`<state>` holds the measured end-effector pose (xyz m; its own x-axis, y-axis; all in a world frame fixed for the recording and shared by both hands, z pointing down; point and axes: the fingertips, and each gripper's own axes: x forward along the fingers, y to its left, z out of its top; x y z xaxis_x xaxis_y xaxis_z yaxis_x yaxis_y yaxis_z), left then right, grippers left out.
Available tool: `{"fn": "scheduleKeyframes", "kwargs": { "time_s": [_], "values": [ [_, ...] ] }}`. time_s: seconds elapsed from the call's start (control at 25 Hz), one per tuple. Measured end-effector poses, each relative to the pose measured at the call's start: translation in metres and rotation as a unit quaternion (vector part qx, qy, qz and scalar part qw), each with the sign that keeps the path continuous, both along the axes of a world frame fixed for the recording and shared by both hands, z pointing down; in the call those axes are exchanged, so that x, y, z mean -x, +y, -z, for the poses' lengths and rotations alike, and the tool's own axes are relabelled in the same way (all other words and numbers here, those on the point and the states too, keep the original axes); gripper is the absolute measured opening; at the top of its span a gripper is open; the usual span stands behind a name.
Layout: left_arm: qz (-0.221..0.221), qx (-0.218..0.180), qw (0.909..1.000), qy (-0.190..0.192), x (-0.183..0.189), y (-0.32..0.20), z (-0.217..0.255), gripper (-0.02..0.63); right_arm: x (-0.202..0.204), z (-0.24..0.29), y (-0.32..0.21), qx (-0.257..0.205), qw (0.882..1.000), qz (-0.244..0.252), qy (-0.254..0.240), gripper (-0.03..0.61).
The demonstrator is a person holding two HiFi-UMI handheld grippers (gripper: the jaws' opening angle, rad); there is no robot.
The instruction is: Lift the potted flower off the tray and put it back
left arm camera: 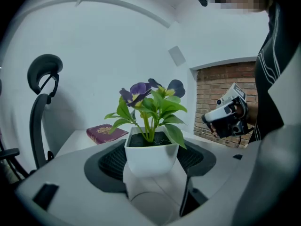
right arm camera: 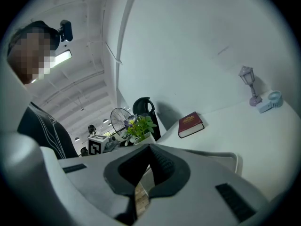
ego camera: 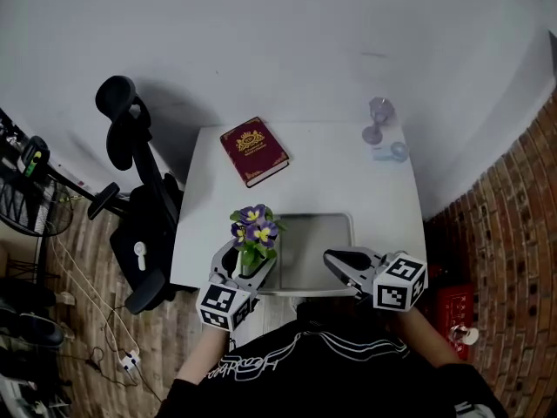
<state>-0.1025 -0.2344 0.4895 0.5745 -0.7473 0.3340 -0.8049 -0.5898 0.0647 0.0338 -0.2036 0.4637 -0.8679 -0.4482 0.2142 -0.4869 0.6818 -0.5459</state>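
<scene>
The potted flower (ego camera: 253,230), purple and yellow blooms in a white square pot (left arm camera: 151,157), sits between the jaws of my left gripper (ego camera: 246,255), which is shut on the pot. In the head view it is at the left edge of the grey tray (ego camera: 318,233); whether the pot rests on anything is hidden. My right gripper (ego camera: 335,259) hovers over the tray's front right with its jaws shut and nothing between them. In the right gripper view the flower (right arm camera: 139,125) shows to the left, beyond the right gripper (right arm camera: 150,159), and the tray's rim (right arm camera: 230,157) lies ahead.
A red book (ego camera: 253,151) lies on the white table behind the tray. A purple lamp figurine (ego camera: 379,118) and a small blue object (ego camera: 393,151) stand at the back right corner. A black office chair (ego camera: 135,207) is left of the table, a brick wall on the right.
</scene>
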Motion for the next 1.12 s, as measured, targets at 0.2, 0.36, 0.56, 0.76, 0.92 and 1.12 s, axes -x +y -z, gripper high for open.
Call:
{"fn": "scheduleKeyframes", "kwargs": {
  "time_s": [0.2,0.36,0.56,0.76,0.92,1.12],
  "values": [
    [0.008,0.026,0.9994,-0.02,0.008,-0.026,-0.03,0.347,0.0,-0.001,-0.025,0.002,1.0,-0.008,-0.001,-0.002],
    [0.014,0.048,0.9984,-0.027,0.015,-0.04,-0.058,0.347,0.0,-0.004,-0.039,0.004,1.0,-0.007,0.006,-0.002],
    [0.013,0.07,0.9963,-0.048,0.019,-0.05,-0.088,0.347,-0.001,-0.006,-0.051,0.006,1.0,-0.012,0.02,-0.002],
    [0.004,0.073,0.9957,-0.057,0.017,-0.054,-0.098,0.347,-0.002,-0.004,-0.067,0.01,0.999,-0.024,0.022,-0.001],
    [-0.005,0.074,0.9951,-0.065,0.016,-0.051,-0.102,0.347,0.001,-0.007,-0.069,0.019,0.999,-0.023,0.02,-0.002],
    [-0.009,0.06,0.996,-0.065,0.015,-0.049,-0.103,0.348,0.002,-0.004,-0.075,0.038,0.999,-0.037,-0.01,0.0]
  ]
}}
